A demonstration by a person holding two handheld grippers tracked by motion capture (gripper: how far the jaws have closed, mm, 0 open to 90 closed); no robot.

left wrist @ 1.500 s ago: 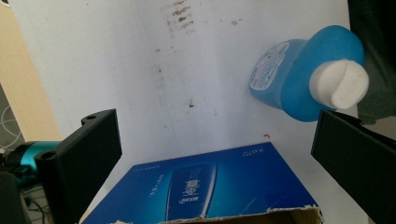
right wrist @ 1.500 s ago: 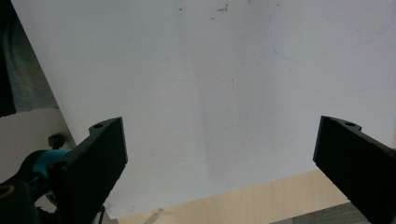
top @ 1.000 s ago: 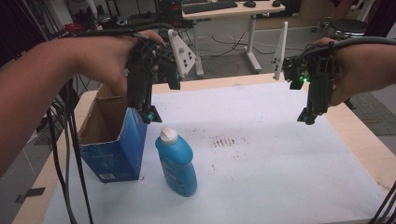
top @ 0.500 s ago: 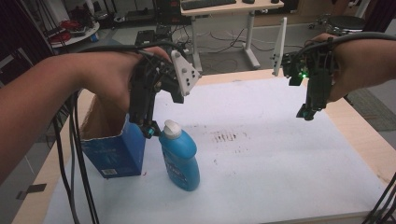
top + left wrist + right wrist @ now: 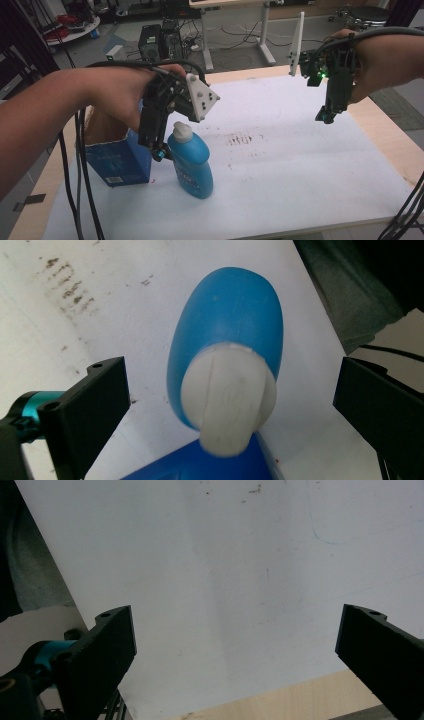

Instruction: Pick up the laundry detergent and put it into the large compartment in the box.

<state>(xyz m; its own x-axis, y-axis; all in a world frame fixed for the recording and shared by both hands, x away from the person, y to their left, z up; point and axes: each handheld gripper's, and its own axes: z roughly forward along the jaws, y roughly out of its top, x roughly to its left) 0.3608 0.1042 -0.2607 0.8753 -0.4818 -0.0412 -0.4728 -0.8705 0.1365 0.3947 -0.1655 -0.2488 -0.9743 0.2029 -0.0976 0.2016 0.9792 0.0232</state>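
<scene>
Left tongs (image 5: 161, 151) wide at the bottle's cap; right tongs (image 5: 326, 117) wide and empty.

I see my left tongs straddling the white cap (image 5: 227, 397) of the blue bottle (image 5: 192, 160) without touching it. The bottle stands upright on the white surface (image 5: 300, 165), just beside the open blue box (image 5: 117, 162). My right tongs hang above bare surface, well apart from the bottle.

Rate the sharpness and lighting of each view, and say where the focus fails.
High view: even room light, soft overall; the blue bottle reads clearly. Left gripper view: the bottle's white cap is close and blurred, while the stained table sheet behind is sharper. Right gripper view: dim, flat light on the white sheet; the black tongs have soft edges.
</scene>
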